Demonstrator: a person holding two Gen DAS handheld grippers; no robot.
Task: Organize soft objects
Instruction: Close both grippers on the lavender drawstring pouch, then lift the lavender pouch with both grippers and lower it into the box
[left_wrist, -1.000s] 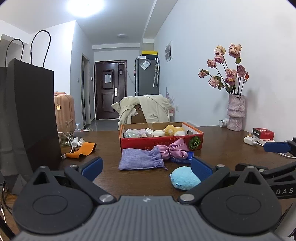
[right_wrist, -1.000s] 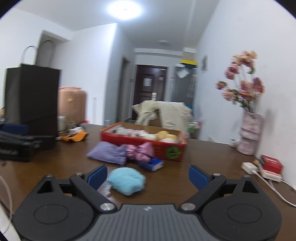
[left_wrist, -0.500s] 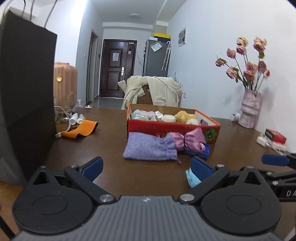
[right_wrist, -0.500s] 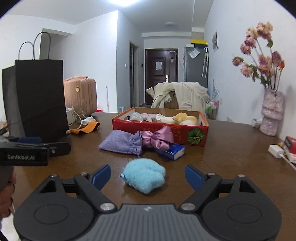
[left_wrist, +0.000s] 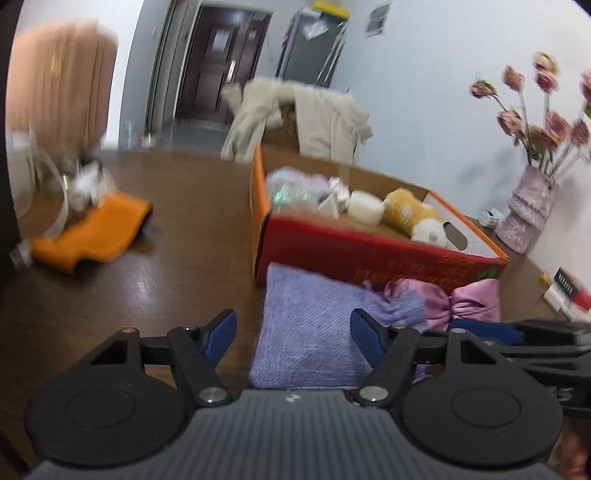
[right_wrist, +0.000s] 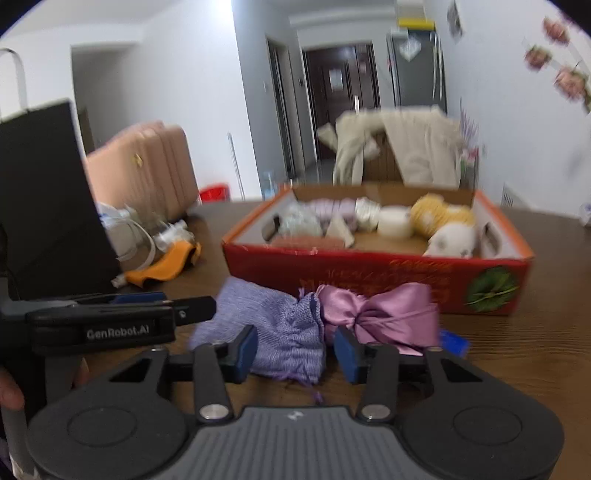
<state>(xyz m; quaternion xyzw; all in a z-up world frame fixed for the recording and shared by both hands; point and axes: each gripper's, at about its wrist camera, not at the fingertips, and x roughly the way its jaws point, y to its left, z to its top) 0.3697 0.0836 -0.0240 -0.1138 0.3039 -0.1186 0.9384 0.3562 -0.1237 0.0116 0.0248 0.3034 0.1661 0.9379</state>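
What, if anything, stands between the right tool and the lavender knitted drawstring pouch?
Nothing visible does. The right tool already has the gathered end of the lavender knitted drawstring pouch between its fingers, which have just been closing. The pink satin bow pouch lies against it on the right, beside the grasp rather than in it.

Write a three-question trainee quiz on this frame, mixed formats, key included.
1. True or false: the lilac pouch already lies inside the red box.
2. The gathered mouth of the pouch lies between the fingers of which gripper? A) left gripper B) right gripper
3. Name the shiny item touching the pouch's gathered end.

Key:
1. False; it lies on the table in front of the box.
2. B
3. The pink satin bow.
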